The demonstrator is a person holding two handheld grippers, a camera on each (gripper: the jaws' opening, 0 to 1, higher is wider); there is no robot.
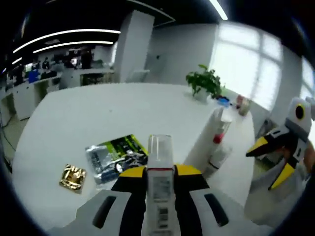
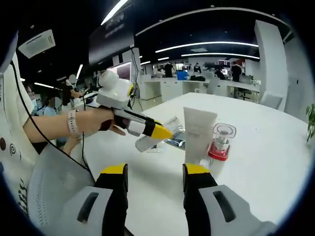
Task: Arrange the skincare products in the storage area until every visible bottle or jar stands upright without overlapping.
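Note:
My left gripper is shut on a white bottle with a clear cap, held above the white table. In the right gripper view a hand carries that gripper, the bottle slanting under its yellow tip. A tall white tube stands upright on the table, and a small bottle with a red band and clear cap stands touching its side. Both stand just beyond my open right gripper, which holds nothing. The tube, the red-banded bottle and my right gripper show on the right of the left gripper view.
A green and black sachet and a small gold packet lie flat on the table to the left. A potted plant stands at the far edge. Desks and people fill the office behind.

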